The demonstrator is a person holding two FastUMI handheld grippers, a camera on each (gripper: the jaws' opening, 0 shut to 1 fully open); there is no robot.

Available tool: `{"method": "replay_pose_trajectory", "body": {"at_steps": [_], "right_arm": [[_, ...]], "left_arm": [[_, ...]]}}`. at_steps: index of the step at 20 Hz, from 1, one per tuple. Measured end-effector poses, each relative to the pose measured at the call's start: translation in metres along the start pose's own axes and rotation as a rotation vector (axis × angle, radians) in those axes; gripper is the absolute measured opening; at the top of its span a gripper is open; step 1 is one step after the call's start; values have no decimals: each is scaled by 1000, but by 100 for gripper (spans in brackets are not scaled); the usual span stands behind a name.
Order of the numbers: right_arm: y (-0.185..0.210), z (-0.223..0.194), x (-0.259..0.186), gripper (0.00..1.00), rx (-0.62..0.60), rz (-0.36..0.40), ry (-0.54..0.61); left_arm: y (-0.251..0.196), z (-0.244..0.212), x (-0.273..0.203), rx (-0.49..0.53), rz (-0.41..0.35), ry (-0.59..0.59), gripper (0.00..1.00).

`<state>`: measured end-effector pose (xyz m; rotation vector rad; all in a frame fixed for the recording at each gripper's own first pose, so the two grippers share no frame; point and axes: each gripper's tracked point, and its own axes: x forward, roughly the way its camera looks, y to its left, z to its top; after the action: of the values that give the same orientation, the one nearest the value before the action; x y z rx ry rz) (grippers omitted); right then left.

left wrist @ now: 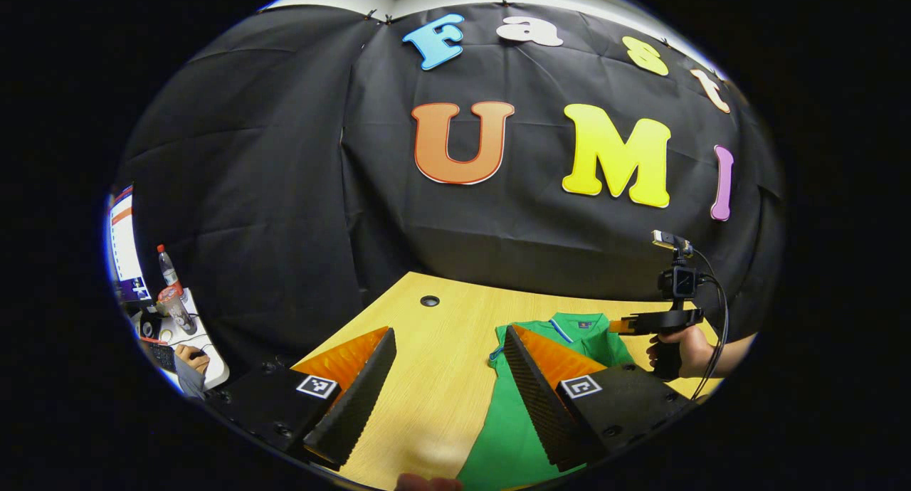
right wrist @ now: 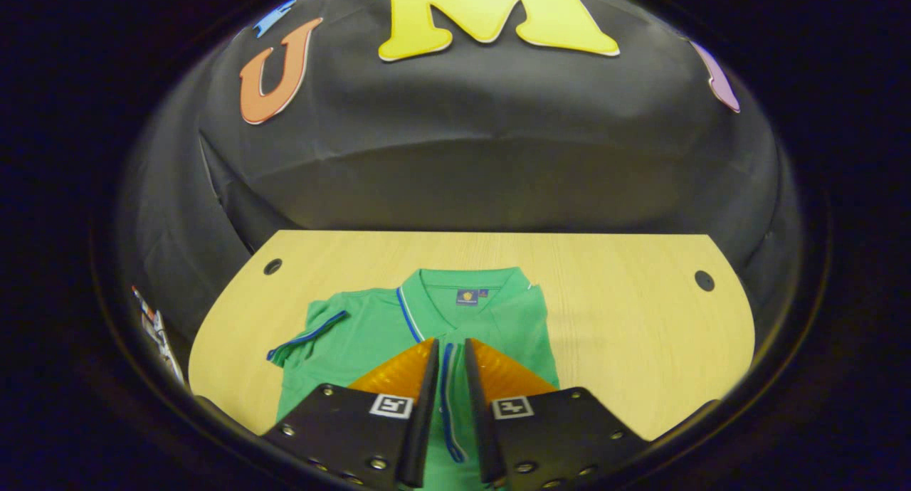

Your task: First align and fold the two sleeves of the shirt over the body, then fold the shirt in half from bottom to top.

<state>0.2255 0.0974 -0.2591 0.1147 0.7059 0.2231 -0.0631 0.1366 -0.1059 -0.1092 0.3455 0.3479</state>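
Left gripper view looks low across the table [left wrist: 434, 356], its own left tongs [left wrist: 445, 377] spread wide with nothing between them, bare wood under the gap and the green shirt [left wrist: 512, 434] lying just to their right. Farther right in that view a hand [left wrist: 687, 349] holds the other gripper above the shirt's far side.

Right gripper view gives what the first cannot: the whole upper shirt [right wrist: 356, 334] flat on the table [right wrist: 626, 313], collar away from the camera, its left sleeve [right wrist: 309, 334] spread outward, while the opposite side ends in a straight edge, seemingly folded in. The right tongs [right wrist: 450, 377] stand narrowly parted over the placket; whether they pinch cloth I cannot tell.

I judge the sleeve step is half done. Next, the left tongs should go to the spread sleeve's cuff, close on it, and carry it across the body, aligned with the other sleeve.
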Motion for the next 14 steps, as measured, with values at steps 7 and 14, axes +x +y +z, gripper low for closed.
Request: {"method": "replay_pose_trajectory", "body": {"at_steps": [7, 14], "right_arm": [[-24, 32, -79, 70, -52, -57, -125], [-33, 39, -201, 70, -137, -94, -259]], "left_arm": [[-16, 0, 19, 13, -121, -10, 98], [-62, -7, 60, 118, -364, -41, 98]]}}
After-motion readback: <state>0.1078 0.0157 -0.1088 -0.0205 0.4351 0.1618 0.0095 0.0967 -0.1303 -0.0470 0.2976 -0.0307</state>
